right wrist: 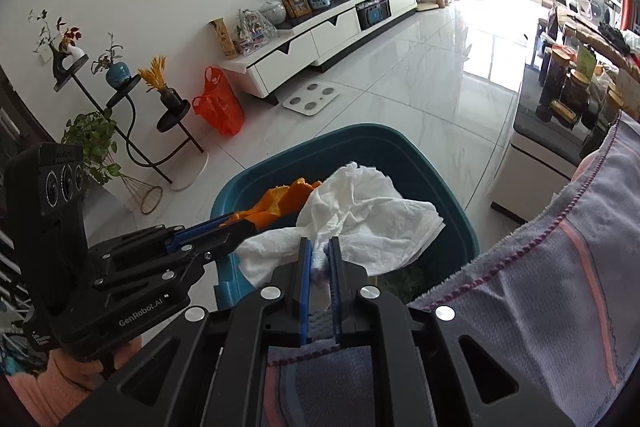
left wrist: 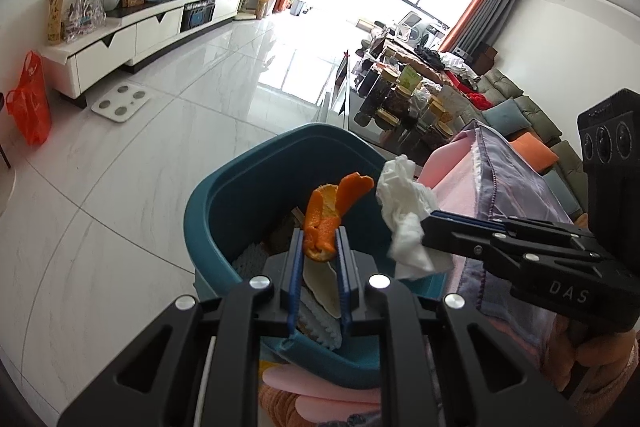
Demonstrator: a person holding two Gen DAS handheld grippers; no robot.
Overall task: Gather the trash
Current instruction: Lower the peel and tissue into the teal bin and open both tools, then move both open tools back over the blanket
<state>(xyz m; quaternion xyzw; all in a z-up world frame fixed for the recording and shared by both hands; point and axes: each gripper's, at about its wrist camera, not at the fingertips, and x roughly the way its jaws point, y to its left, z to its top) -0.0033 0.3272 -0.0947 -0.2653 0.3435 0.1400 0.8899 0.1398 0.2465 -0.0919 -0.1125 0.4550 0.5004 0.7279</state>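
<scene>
Left gripper (left wrist: 320,243) is seen over the teal bin (left wrist: 224,195), jaws nearly closed, pads pressed on a piece of orange peel (left wrist: 328,215). The peel is held upright; its curled upper end stands above the fingertips, over the bin's opening. Just below the grip a pale flat scrap (left wrist: 322,285) is seen between the fingers; whether it is held or lying in the bin cannot be told.

Right gripper (right wrist: 320,247) is held beside the left one, also above the bin (right wrist: 460,219). Its jaws are narrowly parted, with a crumpled white tissue (right wrist: 368,215) between the blue pads (right wrist: 305,267). In the right wrist view the tissue fills the gap and touches both pads, so it is taken as gripped. The loose part of the tissue is spread forward over the bin's opening and hangs partly over the rim. In the left wrist view the same tissue (left wrist: 404,211) is seen at the tip of the right gripper (left wrist: 430,229), just right of the peel and not touching it.

Inside the bin some darker rubbish and a white ridged piece (left wrist: 320,323) are visible beneath the peel.

The bin is set on the white tiled floor (left wrist: 140,167), against a couch edge draped with a grey-lilac cloth (right wrist: 540,287) and a pink cloth (left wrist: 452,183).

A long white TV cabinet (right wrist: 320,35) is along the far wall, with an orange plastic bag (right wrist: 218,103) and a white bathroom scale (right wrist: 311,98) on the floor before it.
</scene>
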